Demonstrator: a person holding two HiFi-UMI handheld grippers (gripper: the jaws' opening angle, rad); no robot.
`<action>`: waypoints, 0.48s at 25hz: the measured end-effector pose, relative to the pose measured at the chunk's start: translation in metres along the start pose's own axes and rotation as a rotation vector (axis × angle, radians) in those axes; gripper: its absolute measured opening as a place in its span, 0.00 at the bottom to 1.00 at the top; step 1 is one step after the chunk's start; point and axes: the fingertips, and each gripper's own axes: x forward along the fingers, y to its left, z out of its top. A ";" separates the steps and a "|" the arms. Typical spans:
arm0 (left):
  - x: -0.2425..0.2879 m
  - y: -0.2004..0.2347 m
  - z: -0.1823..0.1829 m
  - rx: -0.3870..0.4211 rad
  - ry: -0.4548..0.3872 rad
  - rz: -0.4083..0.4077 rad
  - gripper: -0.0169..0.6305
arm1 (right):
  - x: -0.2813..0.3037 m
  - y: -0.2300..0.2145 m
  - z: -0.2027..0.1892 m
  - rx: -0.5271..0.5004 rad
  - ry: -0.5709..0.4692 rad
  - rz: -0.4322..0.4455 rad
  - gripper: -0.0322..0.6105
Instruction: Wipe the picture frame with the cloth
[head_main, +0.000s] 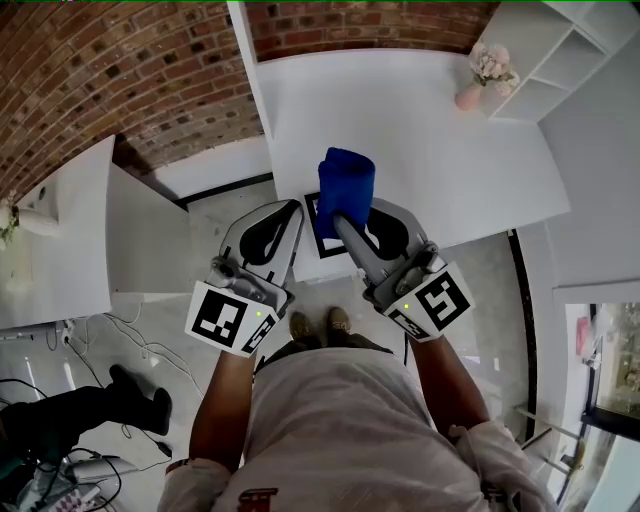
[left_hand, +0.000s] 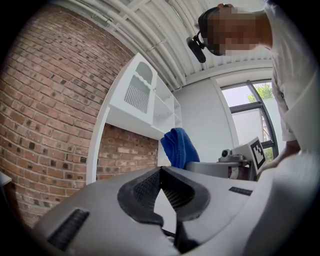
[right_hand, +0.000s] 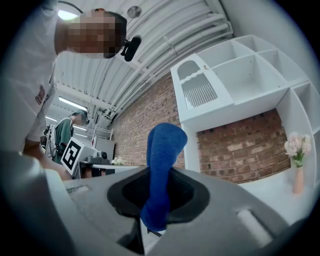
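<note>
— Any wiping done yet?
— Probably none. Gripping the blue cloth (head_main: 347, 185) firmly in the right gripper (right_hand: 159, 172), clamped on its lower part, with the folded top standing up past the jaws. Held in the air, clear of the picture frame (head_main: 328, 232).
— And the other side?
— Squeezed fully together on nothing, in the case of the left gripper (left_hand: 161, 170). Raised just beside the right one.
— Where to find the frame?
— At the near edge of the white table (head_main: 420, 130), directly beneath both grippers and partly covered by them. Black border, pale centre. Lying flat, apparently, though hard to confirm with so little of it showing.
— Left to do, then?
— Seemingly all of it: bringing the cloth down onto the frame, then rubbing across border and face, perhaps steadying with the free gripper.
— Anything readable?
— No brand or label anywhere. Only black-and-white square markers (head_main: 228, 318) on both grippers, plus a reddish print on the shirt (head_main: 335, 400), too blurred to make out.
</note>
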 end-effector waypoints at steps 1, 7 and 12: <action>0.001 -0.001 0.001 0.004 -0.003 -0.004 0.03 | -0.001 0.000 0.000 -0.003 0.000 -0.001 0.16; 0.005 -0.005 0.002 0.003 -0.012 -0.017 0.03 | -0.002 -0.001 0.000 -0.019 0.006 -0.013 0.16; 0.007 -0.008 0.003 0.007 -0.019 -0.027 0.03 | -0.002 -0.001 0.002 -0.027 0.002 -0.007 0.15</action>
